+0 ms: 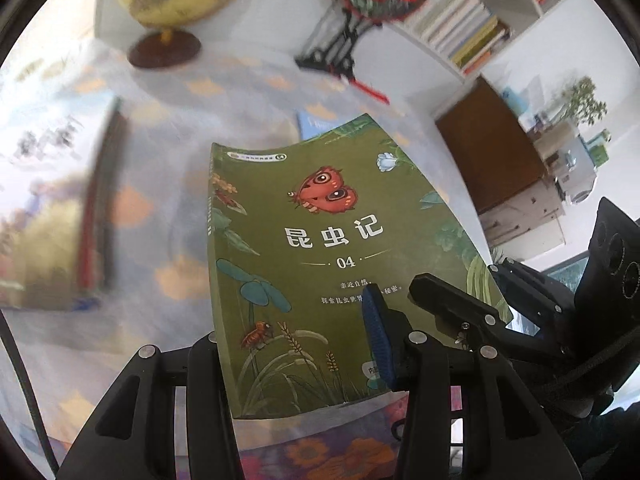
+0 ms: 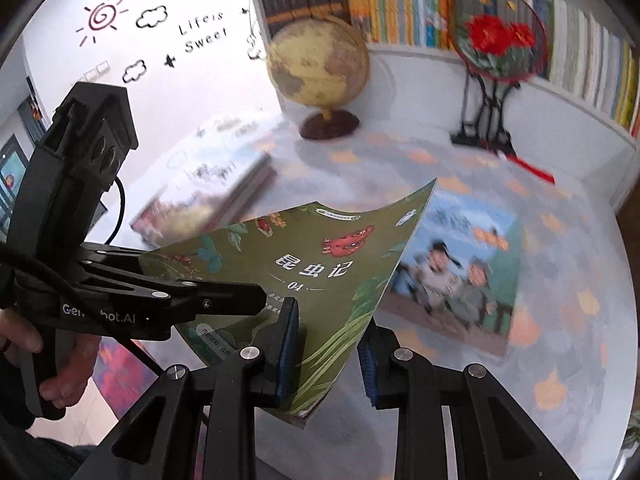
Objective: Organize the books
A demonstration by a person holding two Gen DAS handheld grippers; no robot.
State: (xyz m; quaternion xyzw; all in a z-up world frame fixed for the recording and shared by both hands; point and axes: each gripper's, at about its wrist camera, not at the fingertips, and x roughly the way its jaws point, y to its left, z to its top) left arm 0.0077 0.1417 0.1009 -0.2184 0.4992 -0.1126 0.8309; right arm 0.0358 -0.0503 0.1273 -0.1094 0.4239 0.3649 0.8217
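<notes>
Clearly both grippers grip the same green book (image 1: 320, 264), the one with a red butterfly on its cover, and it is lifted off the table (image 1: 168, 152), its cover bowed. The left gripper (image 1: 296, 352) clamps the book's near edge, one blue-padded finger lying on the cover and the other finger behind the spine side. The right gripper (image 2: 330, 354) pinches the book's lower corner between its blue pads, and in its own view the left gripper reaches in from the left, a hand (image 2: 60, 364) around its handle. Just beyond the right gripper, under the raised book, a blue picture book (image 2: 460, 272) lies flat on the cloth. Ahead and left of both grippers sits a stack of books (image 2: 208, 196), blurred. Farther ahead stand a globe (image 2: 318, 68), a round fan on a black stand (image 2: 498, 46), and a bookshelf (image 2: 400, 4).
</notes>
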